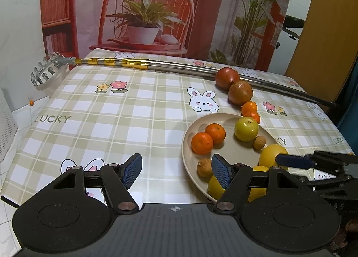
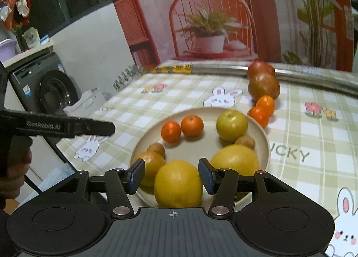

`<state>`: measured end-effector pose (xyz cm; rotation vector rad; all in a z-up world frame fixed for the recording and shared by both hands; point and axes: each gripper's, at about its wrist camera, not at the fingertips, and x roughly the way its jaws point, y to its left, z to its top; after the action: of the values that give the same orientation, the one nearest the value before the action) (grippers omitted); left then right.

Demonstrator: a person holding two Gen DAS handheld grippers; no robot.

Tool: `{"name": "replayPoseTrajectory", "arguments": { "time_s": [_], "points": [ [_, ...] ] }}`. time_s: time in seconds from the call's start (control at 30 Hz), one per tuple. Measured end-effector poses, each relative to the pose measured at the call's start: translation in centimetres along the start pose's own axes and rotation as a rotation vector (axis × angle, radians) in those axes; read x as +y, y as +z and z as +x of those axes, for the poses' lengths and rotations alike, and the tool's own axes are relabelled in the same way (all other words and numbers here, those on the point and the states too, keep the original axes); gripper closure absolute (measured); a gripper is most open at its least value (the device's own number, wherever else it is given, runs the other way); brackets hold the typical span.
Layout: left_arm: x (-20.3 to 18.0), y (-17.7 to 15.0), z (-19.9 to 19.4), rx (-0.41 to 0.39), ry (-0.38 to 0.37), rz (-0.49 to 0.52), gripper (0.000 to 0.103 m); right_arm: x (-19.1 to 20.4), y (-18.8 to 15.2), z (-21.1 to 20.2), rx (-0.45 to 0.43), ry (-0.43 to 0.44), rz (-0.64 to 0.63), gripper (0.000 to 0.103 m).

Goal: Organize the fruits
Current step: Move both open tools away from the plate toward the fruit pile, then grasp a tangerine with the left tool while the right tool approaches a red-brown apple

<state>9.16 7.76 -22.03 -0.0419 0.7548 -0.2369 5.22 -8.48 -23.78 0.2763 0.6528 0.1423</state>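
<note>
A beige plate holds two tangerines, a green apple, two small brown fruits and three yellow citrus fruits. Two red-green pomegranates and two more tangerines lie on the cloth behind the plate. My left gripper is open and empty at the plate's left rim. My right gripper is open, its pads either side of the front yellow citrus without clamping it.
A long metal telescopic fruit picker lies across the far side of the checked tablecloth. A printed backdrop stands behind the table. A washing machine is off the table's left edge. The table edges are close at front and left.
</note>
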Motion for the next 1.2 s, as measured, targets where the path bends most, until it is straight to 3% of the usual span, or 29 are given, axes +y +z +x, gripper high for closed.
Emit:
{"name": "replayPoseTrajectory", "arguments": {
  "time_s": [0.27, 0.43, 0.6, 0.73, 0.87, 1.0, 1.2],
  "points": [
    [-0.2, 0.8, 0.3, 0.001, -0.03, 0.002, 0.032, -1.9, 1.9, -1.9, -0.088, -0.076, 0.006, 0.053],
    [-0.9, 2.0, 1.2, 0.018, -0.064, 0.012, 0.033, -4.2, 3.5, -2.8, -0.136, -0.178, 0.01, 0.053],
    [-2.0, 3.7, 2.7, 0.042, -0.093, 0.045, 0.033, -6.2, 5.1, -2.9, -0.125, -0.252, -0.002, 0.05],
    [-3.2, 5.4, 4.4, 0.062, -0.124, 0.06, 0.034, -7.9, 6.2, -3.2, -0.151, -0.257, 0.019, 0.011],
    [-5.0, 7.2, 6.5, 0.083, -0.152, 0.097, 0.034, -9.8, 7.4, -3.2, -0.174, -0.296, 0.035, 0.01],
    [-7.3, 8.6, 9.0, 0.118, -0.176, 0.151, 0.034, -12.3, 8.2, -2.7, -0.141, -0.354, 0.089, 0.01],
    [-10.3, 9.9, 14.3, 0.229, -0.226, 0.15, 0.037, -16.2, 7.5, -2.9, -0.163, -0.341, 0.227, 0.011]
  ]
}}
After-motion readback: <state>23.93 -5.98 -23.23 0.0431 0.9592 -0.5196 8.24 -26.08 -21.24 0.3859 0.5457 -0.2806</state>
